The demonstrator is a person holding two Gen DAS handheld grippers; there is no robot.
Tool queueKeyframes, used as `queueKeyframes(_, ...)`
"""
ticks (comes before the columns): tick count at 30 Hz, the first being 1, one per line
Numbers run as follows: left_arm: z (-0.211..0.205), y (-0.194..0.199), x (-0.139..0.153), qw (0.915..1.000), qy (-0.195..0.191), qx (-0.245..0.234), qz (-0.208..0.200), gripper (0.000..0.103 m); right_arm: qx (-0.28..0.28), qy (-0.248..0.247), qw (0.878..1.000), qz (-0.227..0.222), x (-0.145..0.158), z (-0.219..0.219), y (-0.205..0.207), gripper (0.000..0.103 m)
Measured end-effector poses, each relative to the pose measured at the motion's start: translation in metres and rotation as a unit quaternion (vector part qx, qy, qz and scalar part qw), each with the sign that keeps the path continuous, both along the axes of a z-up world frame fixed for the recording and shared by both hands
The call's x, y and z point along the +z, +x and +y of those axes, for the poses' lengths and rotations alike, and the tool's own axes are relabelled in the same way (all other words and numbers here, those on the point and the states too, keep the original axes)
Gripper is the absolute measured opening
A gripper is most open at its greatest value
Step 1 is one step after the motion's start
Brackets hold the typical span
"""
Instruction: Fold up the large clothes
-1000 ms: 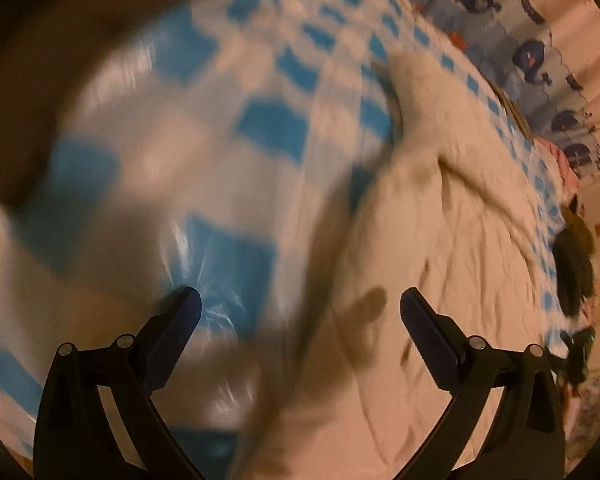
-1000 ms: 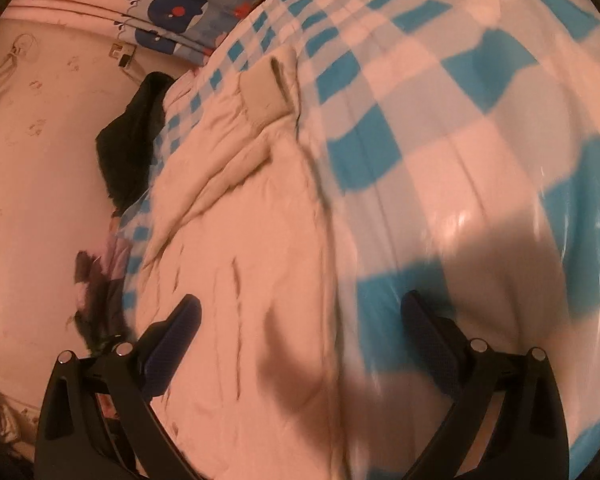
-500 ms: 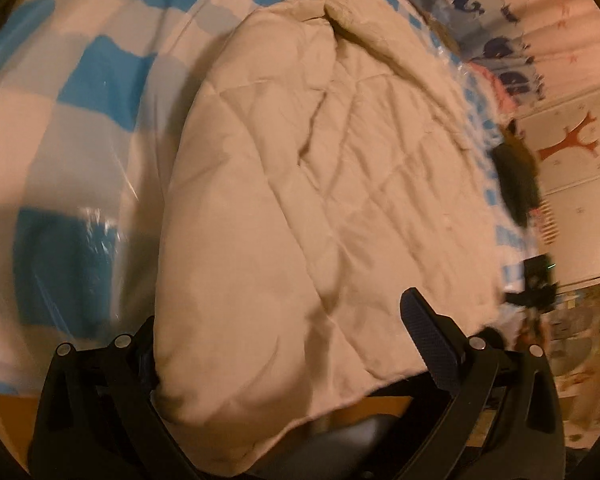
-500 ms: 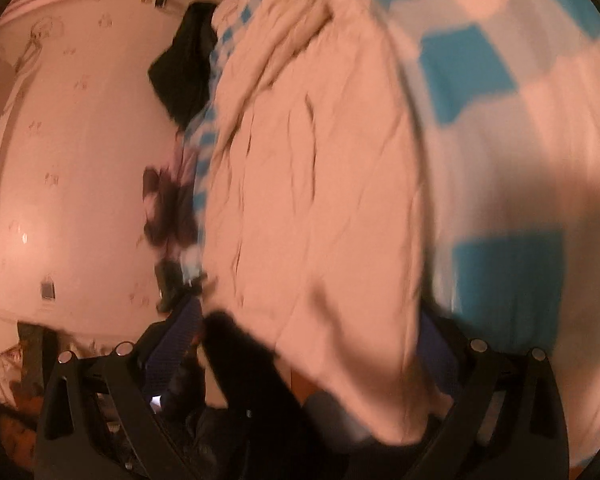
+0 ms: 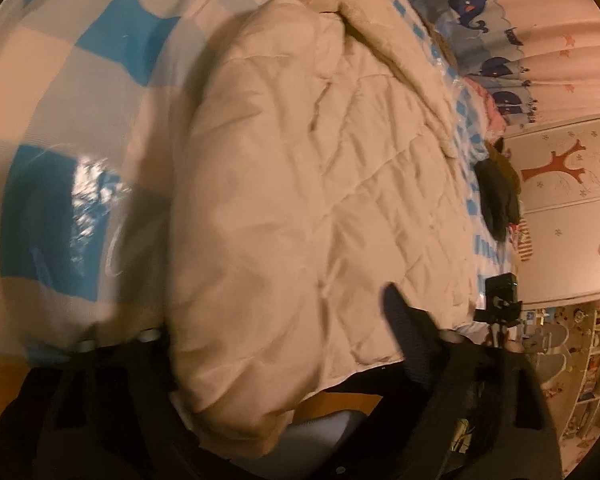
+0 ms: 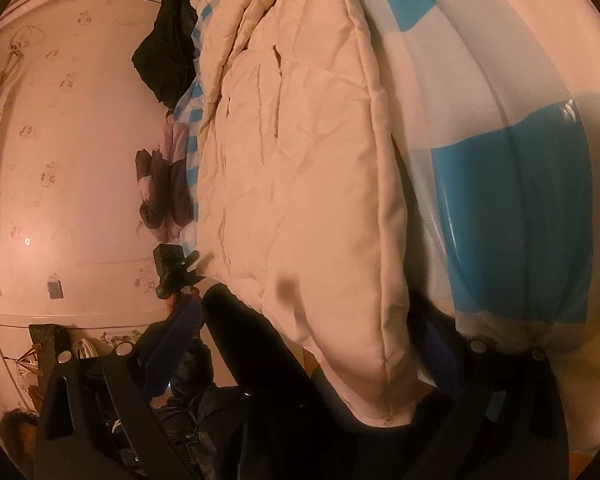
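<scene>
My left claw (image 5: pixel 276 320) sits at the near edge of the bed, its jaws closing, with the near hem of the cream quilted coat (image 5: pixel 300 184) bulging up between them. Only the right finger (image 5: pixel 404 320) shows, lying on the fabric; the left one is buried under the fold, so I cannot tell whether the pads already press.

My right claw (image 6: pixel 312 344) stands at the same near edge, farther along the hem. Its jaws straddle the padded corner of the coat (image 6: pixel 300 168), which hangs down between them. The blue-ribbed left finger (image 6: pixel 180 340) stands clear of the cloth, so this claw is wide and holds nothing.

The coat lies lengthwise on the blue-and-white checked bedcover (image 5: pixel 80 92), running from the near edge towards the far end, close to one long side of the bed. At that side edge, beyond the coat, lies a dark garment (image 6: pixel 168 52), and nearer a purple-and-brown bundle (image 6: pixel 164 188). At the far end hangs a whale-patterned curtain (image 5: pixel 488 28).
</scene>
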State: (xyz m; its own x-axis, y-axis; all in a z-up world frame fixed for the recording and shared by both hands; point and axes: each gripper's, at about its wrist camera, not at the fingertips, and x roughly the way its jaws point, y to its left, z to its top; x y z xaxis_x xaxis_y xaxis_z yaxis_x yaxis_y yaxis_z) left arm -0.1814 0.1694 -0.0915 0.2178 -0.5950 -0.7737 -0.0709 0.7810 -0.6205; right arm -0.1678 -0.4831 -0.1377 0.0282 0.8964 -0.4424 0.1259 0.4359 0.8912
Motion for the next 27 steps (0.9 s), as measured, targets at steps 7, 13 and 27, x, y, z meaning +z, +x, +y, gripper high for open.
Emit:
queueKeyframes(7, 0.002, 0.002, 0.005, 0.9998, 0.018, -0.009, -0.005, 0.015, -0.002, -0.019, 0.998, -0.056, 0.027, 0.019, -0.01, 0.072)
queueKeyframes(13, -0.001, 0.007, 0.028, 0.9992, 0.01, -0.027, -0.029, 0.014, -0.012, -0.018, 0.997, -0.072, 0.033, 0.019, -0.008, 0.034)
queueKeyframes(27, 0.005, -0.007, 0.067, 0.9967, -0.019, -0.008, -0.079, 0.009, -0.092, 0.026, 0.984, -0.148, 0.085, 0.006, -0.027, 0.021)
